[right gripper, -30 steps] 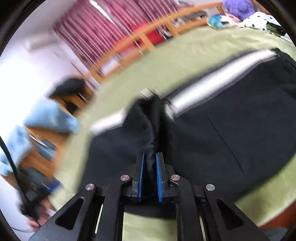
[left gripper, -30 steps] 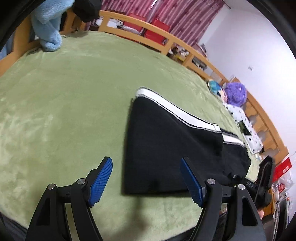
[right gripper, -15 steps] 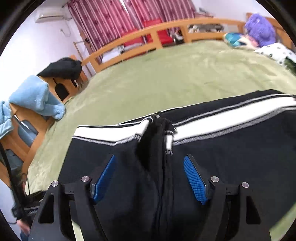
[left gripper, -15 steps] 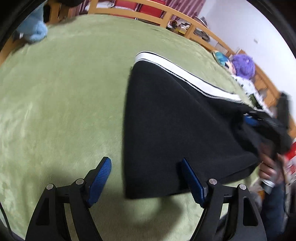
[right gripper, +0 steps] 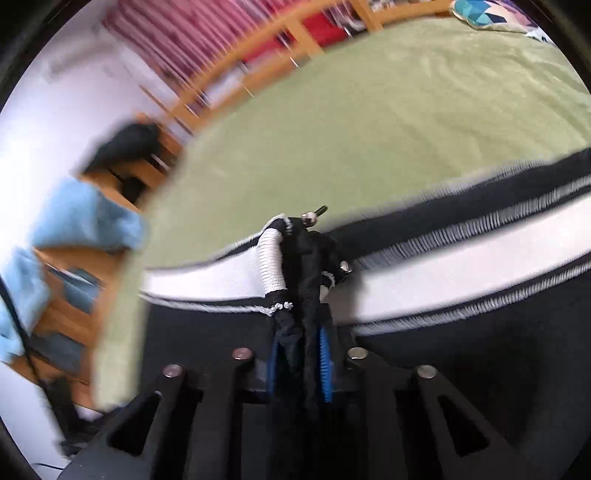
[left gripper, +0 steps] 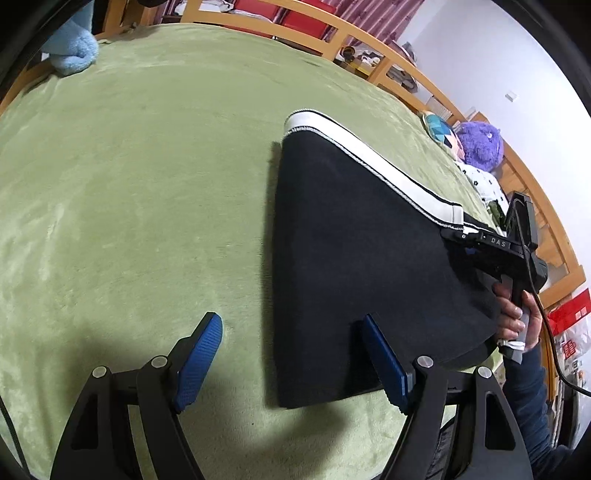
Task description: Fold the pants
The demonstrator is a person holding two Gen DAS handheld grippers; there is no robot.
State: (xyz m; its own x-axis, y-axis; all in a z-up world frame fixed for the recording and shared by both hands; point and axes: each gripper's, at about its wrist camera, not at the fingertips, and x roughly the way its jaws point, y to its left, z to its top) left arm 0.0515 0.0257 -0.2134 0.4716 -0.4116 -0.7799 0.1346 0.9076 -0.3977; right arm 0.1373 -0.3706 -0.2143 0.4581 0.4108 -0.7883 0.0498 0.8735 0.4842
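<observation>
— Lying half-folded on the green bed (left gripper: 147,184), the black pants (left gripper: 351,266) have a bunched fold pinched in the right claw (right gripper: 301,363), whose jaws have just been closing on it.

— Left claw (left gripper: 291,363) spread, empty — the thick bunch could slip, undoing the fold.

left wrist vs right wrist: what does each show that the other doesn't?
Left wrist only: the left gripper open over the pants' near edge, the hand holding the right gripper, a purple plush.
Right wrist only: the right gripper, just closing, its fingers pinching a bunch of black fabric at the white stripe.
Both: pants, green blanket, wooden bed rail.
</observation>
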